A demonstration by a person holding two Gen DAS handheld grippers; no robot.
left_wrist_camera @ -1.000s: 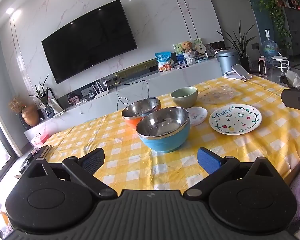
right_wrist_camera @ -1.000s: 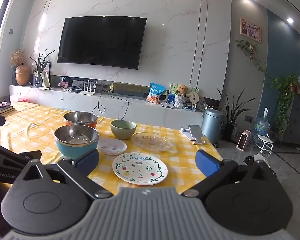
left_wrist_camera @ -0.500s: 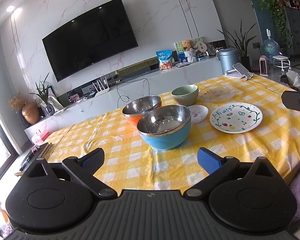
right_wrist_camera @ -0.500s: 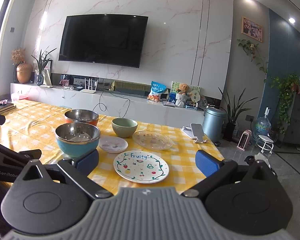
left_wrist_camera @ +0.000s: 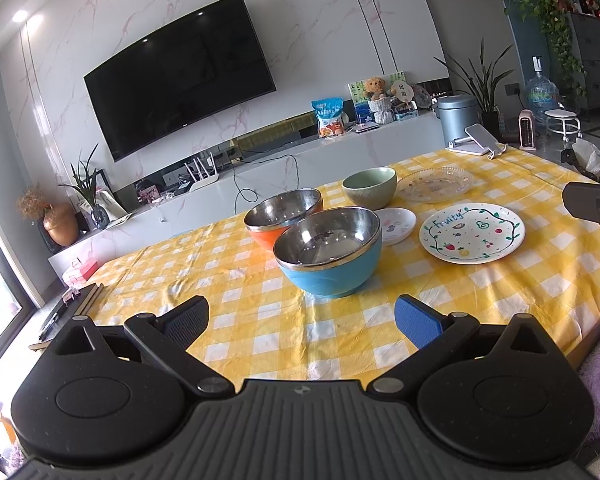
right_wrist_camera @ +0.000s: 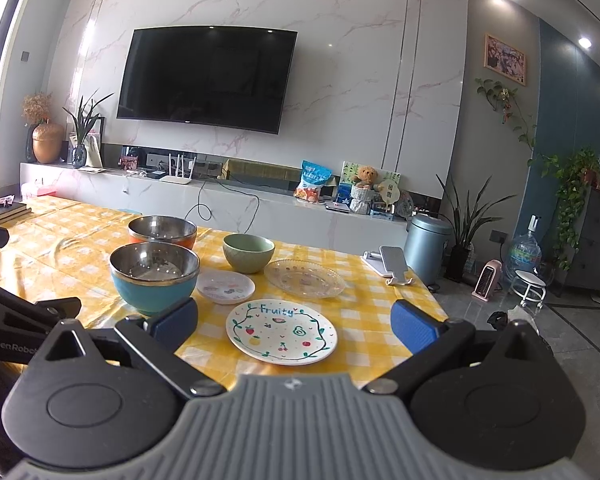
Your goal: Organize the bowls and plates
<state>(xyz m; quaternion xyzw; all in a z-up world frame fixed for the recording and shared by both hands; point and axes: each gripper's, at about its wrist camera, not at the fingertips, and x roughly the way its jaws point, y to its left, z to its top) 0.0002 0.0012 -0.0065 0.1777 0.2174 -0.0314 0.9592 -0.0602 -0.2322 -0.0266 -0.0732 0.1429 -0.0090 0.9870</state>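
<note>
The left tongs (left_wrist_camera: 302, 316) stand wide apart and empty, hovering over the near edge of the table (left_wrist_camera: 236, 280), touching nothing. The right tongs (right_wrist_camera: 294, 320) are equally wide and empty, held above the table's near side with the painted plate (right_wrist_camera: 281, 336) showing between their blue pads.

The table wears a glossy yellow-and-white checked cloth. Nearest the left tongs sits the blue bowl (left_wrist_camera: 330, 256), round and deep, with a shiny steel lining and a gold-toned rim. Just behind it, touching or nearly so, is the orange bowl (left_wrist_camera: 282, 216), same steel inside. Further back stands the green bowl (left_wrist_camera: 370, 186), a matte ceramic with a faint ribbed pattern. The small saucer (left_wrist_camera: 394, 226), white with tiny pictures, lies between the blue bowl and the painted plate, which is flat, white, ringed by a vine and fruit and lettered "Fruity". Beyond it rests the glass plate (left_wrist_camera: 434, 184), clear with a beaded, scalloped edge. All the dishes lie separately, none stacked.
</note>
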